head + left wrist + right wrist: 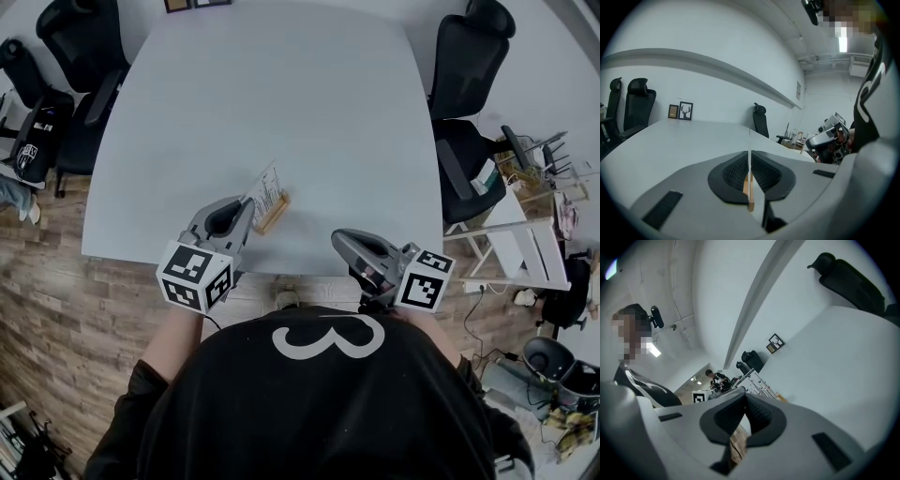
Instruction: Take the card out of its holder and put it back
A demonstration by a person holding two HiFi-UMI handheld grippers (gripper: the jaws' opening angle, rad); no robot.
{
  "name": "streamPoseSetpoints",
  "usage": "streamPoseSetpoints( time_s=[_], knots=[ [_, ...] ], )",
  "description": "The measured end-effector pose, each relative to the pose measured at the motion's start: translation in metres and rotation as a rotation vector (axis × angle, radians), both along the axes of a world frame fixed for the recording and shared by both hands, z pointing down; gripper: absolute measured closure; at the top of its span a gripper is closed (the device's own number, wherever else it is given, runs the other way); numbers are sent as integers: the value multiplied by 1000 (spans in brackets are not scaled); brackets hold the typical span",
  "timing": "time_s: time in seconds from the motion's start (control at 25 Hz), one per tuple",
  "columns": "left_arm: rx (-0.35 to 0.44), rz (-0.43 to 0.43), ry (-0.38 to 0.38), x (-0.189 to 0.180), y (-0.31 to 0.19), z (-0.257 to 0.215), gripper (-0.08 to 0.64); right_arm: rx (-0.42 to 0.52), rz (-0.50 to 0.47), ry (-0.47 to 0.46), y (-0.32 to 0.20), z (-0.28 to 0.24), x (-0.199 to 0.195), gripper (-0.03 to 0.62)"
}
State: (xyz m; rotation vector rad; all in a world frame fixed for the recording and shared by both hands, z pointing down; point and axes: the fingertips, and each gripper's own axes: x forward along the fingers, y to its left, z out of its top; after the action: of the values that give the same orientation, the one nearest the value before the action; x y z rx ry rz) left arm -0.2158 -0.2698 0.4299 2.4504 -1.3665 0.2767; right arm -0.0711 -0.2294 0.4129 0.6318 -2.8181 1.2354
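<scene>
So here's where I'm at. My left tongs (246, 208) are clenched on the card (266, 186), with the pads pinching its near edge. In the left gripper view the card shows up edge-on, a thin upright line running right between the 2 pads. A bit of the wooden holder (274, 215) peeks out under it.

From the head view the card looks seated in the holder's slot. The holder rests on the white table (281, 94) near the front edge, at about 11 o'clock from my chest. It lies slanted, with its long side running roughly from 7 to 1 o'clock. The left tongs come at the card from the 8 o'clock side.

My right tongs (339, 238) are clenched on nothing, the 2 tips touching. They're well apart from the card, off at about 4 o'clock from the holder, right around the table's front edge. In the right gripper view, the gap under the pads shows what looks like the wood floor (56, 309).

Black chairs (467, 56) stand at the table's 2 o'clock side, and there are more over at 10 o'clock.
</scene>
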Motion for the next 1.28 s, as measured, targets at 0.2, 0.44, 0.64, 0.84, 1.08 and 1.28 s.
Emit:
streamPoseSetpoints(
  time_s=[0.2, 0.44, 0.64, 0.84, 1.08, 1.28],
  knots=[
    [6, -5, -3, 2, 3, 4, 535, -1, 9, 0, 0, 3, 2, 583],
    [-2, -4, -12, 3, 4, 8, 535, -8, 17, -4, -1, 6, 3, 583],
    [-25, 6, -17, 3, 4, 16, 535, -12, 18, -5, 0, 8, 4, 583],
    [-83, 25, -59, 7, 10, 43, 535, -15, 26, -2, 2, 8, 5, 583],
    [-92, 20, -36, 7, 9, 46, 535, -15, 32, -1, 4, 9, 9, 583],
    [-86, 43, -37, 8, 11, 44, 534, -17, 29, -3, 6, 8, 8, 583]
  ],
)
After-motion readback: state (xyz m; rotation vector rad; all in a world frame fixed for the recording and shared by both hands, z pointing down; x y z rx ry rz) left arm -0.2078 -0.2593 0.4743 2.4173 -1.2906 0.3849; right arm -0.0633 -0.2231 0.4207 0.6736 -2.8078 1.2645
